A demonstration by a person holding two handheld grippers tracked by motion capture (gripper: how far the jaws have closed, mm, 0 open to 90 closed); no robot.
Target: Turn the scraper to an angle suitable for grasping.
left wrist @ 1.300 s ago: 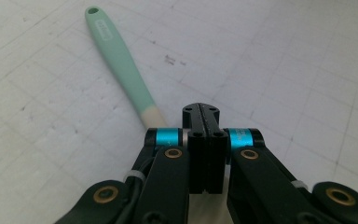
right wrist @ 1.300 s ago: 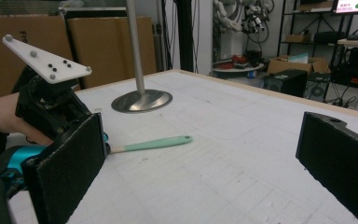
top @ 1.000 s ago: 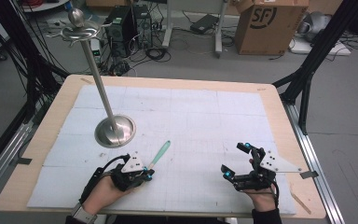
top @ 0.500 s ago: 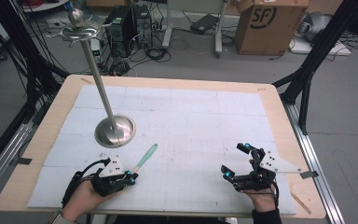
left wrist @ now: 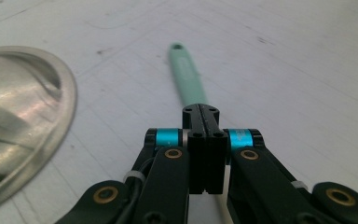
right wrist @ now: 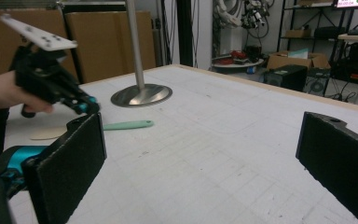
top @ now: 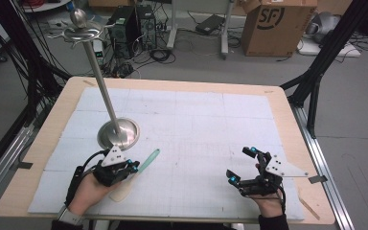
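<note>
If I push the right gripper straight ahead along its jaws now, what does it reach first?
Probably nothing close: the right gripper has its jaws wide apart over bare table. Farther along, slightly left of that line, lie the green-handled spatula and the stand's metal base; depth is hard to judge.

Grey floor [top: 354,134] (cables, cardboard box [top: 273,24])

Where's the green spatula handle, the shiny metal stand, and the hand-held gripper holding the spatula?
green spatula handle [left wrist: 185,73], left gripper view, middle of the handle.
metal stand [top: 118,133], high view, round base.
left hand-held gripper [top: 130,166], high view, shut jaw tips on the spatula.
</note>
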